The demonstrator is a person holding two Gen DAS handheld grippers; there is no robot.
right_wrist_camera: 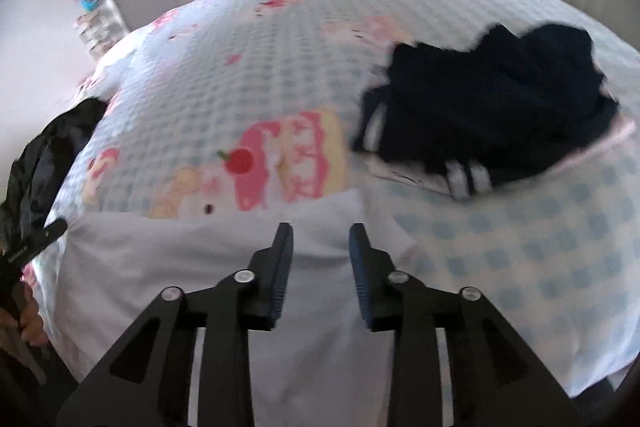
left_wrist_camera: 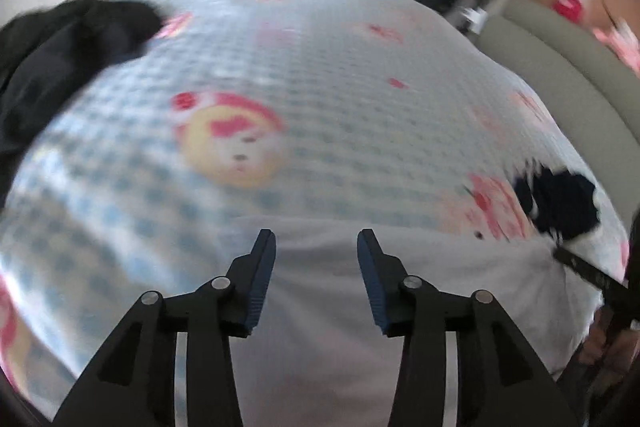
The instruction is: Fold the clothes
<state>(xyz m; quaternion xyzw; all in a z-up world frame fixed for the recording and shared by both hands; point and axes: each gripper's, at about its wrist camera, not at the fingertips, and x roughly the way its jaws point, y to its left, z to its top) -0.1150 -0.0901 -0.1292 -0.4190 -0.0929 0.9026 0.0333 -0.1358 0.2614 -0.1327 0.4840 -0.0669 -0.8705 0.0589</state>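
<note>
Fingers on left gripper and right gripper gaping wide, empty, hovering over white garment lying on bed.

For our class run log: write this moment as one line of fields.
left tongs: open, empty, over white garment | right tongs: open, empty, over it | navy clothes: piled on checked bedspread | fold: not begun
</note>
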